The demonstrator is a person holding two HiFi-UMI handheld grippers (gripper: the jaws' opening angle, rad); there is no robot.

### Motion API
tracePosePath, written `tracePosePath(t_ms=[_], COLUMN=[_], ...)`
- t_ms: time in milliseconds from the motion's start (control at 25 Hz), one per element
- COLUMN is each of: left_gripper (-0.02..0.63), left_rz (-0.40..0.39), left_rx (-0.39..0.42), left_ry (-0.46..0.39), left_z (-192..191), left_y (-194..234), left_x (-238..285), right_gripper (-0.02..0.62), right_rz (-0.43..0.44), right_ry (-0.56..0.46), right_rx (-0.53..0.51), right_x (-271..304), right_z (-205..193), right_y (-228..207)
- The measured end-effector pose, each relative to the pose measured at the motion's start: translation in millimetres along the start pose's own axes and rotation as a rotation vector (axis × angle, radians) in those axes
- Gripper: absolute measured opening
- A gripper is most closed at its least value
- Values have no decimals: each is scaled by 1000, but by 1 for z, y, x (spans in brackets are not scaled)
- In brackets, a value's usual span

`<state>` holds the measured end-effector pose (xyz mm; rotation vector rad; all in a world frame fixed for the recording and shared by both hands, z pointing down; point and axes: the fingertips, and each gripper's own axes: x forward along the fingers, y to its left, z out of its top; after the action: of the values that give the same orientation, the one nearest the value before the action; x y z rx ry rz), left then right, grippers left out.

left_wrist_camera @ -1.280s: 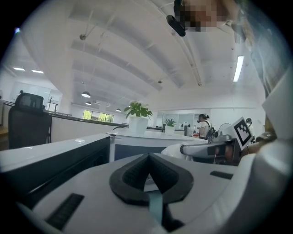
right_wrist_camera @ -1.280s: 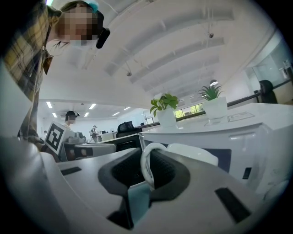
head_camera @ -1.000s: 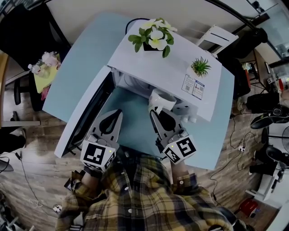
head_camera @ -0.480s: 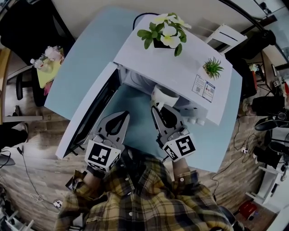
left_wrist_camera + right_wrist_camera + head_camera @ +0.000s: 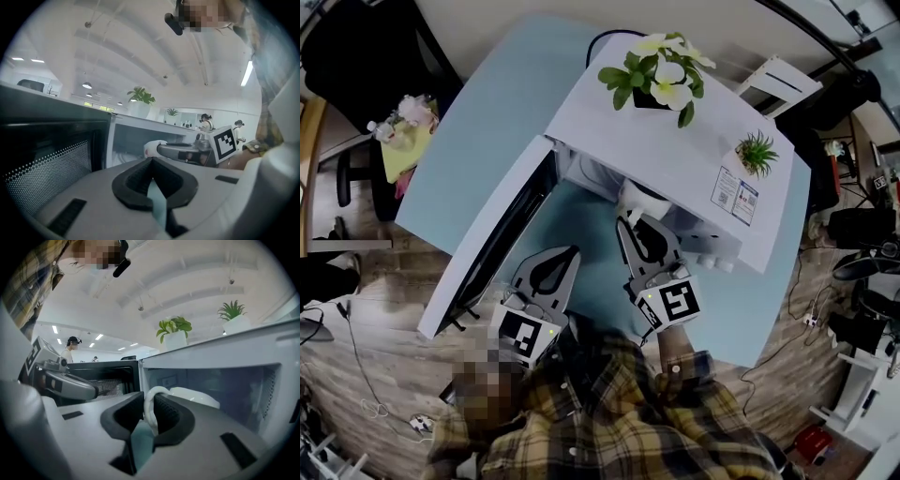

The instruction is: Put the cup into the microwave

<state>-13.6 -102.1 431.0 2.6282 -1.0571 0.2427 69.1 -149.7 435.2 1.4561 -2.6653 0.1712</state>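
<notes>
Could not read the sticker [image 5: 733,195] on the microwave [image 5: 675,150]; saw only a sliver of cup [image 5: 639,195] beneath its top, the rest hidden by that top and the right tongs [image 5: 630,228].

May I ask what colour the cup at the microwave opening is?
The cup is white, clearest in the right gripper view.

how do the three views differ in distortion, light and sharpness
Head view: fisheye bows the table edges, dull light. Left gripper view: black round border, left tool close and soft. Right gripper view: same border, cup pale against the dim microwave cavity.
</notes>
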Motion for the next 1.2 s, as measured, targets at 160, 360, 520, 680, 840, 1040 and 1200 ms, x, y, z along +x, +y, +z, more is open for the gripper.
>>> tracePosePath(t_ms=[160, 360, 520, 680, 840, 1040, 1200], left_gripper=[-8, -8, -8, -8, -8, -8, -8], left_rz=[-5, -8, -13, -19, -16, -16, -19], left_rx=[-12, -15, -15, -20, -38, -45, -51], left_ry=[14, 18, 11, 21, 19, 23, 27], left_z=[-5, -9, -10, -13, -16, -18, -21], left_y=[-3, -5, -7, -9, -8, -6, -7], left_x=[-2, -3, -3, -3, -3, -3, -4], right_gripper=[69, 69, 71, 71, 72, 72, 74], right_rz=[-12, -29, -35, -40, -56, -90, -145], right_ry=[-2, -11, -15, -10, -16, 6, -3], right_rx=[-52, -110, -155, -195, -220, -262, -287], right_x=[7, 16, 23, 29, 36, 46, 51], right_z=[-3, -6, -10, -15, -16, -20, -23], right_y=[-2, -6, -9, -13, -19, -25, -30])
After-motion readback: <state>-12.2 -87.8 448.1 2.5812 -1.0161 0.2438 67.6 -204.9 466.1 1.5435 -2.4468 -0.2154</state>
